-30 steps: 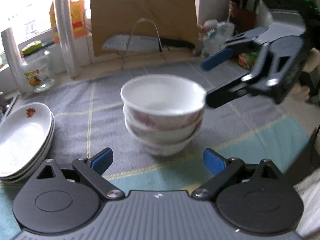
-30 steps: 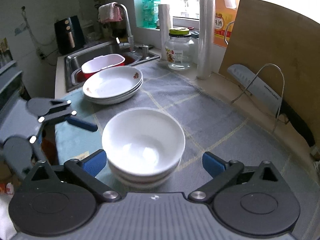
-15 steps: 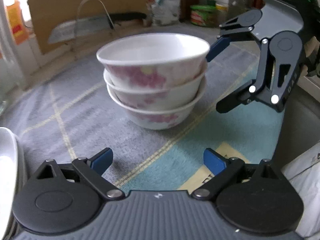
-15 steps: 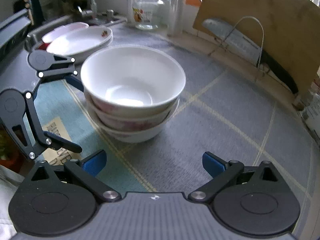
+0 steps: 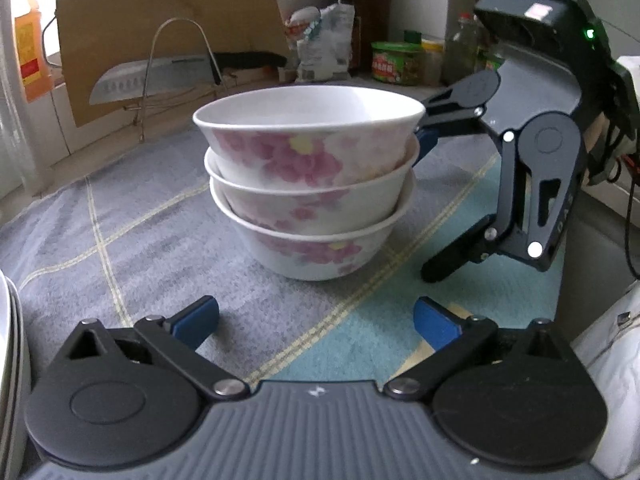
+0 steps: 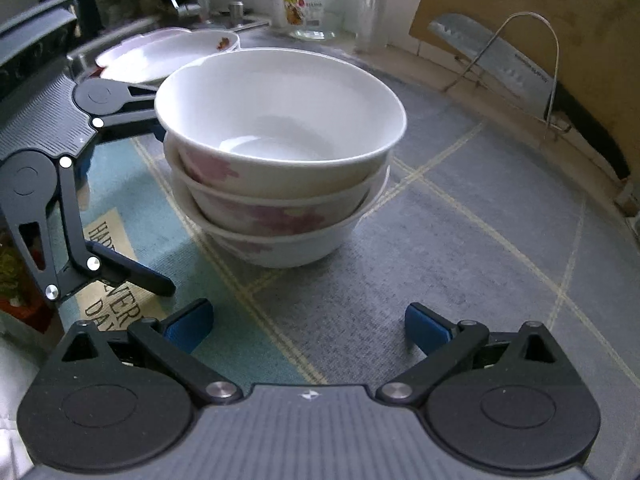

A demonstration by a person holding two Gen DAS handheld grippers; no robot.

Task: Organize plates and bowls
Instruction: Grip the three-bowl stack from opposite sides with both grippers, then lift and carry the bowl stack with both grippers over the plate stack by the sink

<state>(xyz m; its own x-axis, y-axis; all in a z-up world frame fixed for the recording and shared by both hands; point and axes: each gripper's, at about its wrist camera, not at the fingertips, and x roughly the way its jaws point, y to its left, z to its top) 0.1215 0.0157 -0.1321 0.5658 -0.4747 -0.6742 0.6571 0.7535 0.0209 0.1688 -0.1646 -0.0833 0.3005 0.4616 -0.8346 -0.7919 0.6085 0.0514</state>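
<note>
We see a stack of three white bowls (image 5: 310, 184) with pink flower prints standing upright, nested one inside another, on a grey and teal checked cloth (image 5: 120, 216) that covers the counter. Our left gripper (image 5: 316, 320) is held low and level just short of the stack, its blue-padded jaws spread wide with nothing between them. Our right gripper (image 6: 307, 322) comes at the stack from another side, also low, and its jaws are likewise spread and hold nothing. In the left wrist view the right gripper (image 5: 422, 208) is turned on its side, its upper blue pad (image 5: 425, 141) right beside the rim of the top bowl; we cannot tell whether it touches. A stack of white plates (image 6: 160, 58) lies beyond the bowls toward the sink. Against the back wall leans a wooden cutting board (image 5: 168, 28), with a cleaver (image 5: 148, 82) propped on a wire rack (image 5: 180, 64) before it
</note>
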